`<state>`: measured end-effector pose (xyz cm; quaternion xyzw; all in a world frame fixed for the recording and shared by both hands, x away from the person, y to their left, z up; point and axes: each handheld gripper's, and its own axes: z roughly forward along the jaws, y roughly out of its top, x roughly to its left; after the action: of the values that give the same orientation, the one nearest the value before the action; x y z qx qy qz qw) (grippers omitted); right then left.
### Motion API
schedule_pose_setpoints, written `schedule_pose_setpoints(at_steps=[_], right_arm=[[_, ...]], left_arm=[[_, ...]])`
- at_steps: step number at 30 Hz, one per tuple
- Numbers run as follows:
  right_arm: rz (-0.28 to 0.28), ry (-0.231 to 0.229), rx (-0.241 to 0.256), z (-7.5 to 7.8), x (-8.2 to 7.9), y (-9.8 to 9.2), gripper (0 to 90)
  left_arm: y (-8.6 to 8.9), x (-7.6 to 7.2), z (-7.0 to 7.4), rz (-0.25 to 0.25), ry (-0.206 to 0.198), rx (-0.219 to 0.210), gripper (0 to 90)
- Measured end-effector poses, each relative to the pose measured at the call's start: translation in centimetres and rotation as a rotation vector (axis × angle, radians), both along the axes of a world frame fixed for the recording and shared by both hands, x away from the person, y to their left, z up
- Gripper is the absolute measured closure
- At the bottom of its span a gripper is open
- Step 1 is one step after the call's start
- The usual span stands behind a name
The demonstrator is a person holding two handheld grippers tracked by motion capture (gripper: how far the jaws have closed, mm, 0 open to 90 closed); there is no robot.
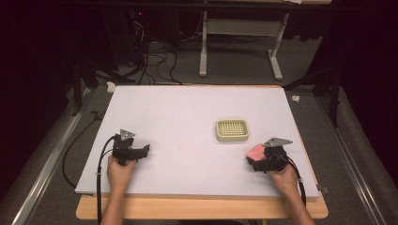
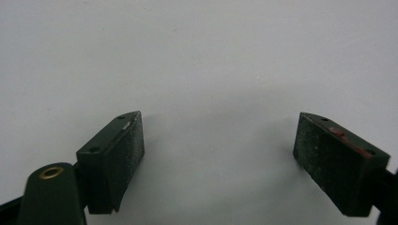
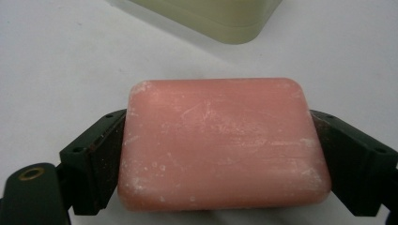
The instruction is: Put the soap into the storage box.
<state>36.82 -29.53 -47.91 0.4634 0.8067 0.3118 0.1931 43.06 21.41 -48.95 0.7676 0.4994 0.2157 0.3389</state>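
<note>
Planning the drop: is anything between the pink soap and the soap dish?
Nothing: bare white table top separates the soap, clamped by the right gripper, from the dish, per the high view.

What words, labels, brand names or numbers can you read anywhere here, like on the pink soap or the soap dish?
None can be read. The pink soap held by the right gripper shows only scuffs and white specks, no stamped brand. The soap dish and the left gripper carry no lettering, and the table is plain.

Soap dish [image 3: 206, 18] cut off by the right gripper view's top edge
</note>
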Motion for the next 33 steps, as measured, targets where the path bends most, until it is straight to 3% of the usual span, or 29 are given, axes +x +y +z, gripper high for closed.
schedule_pose_setpoints(at_steps=[24,33], right_arm=[[-0.003,0.019,0.015,0.01,0.12,-0.10,13.5],[-0.017,0.008,0.073,0.63,-0.17,-0.36,13.5]], left_arm=[[0.01,0.01,0.00,0.000,0.000,-0.001,17.2],[0.01,0.01,0.00,0.000,0.000,-0.001,17.2]])
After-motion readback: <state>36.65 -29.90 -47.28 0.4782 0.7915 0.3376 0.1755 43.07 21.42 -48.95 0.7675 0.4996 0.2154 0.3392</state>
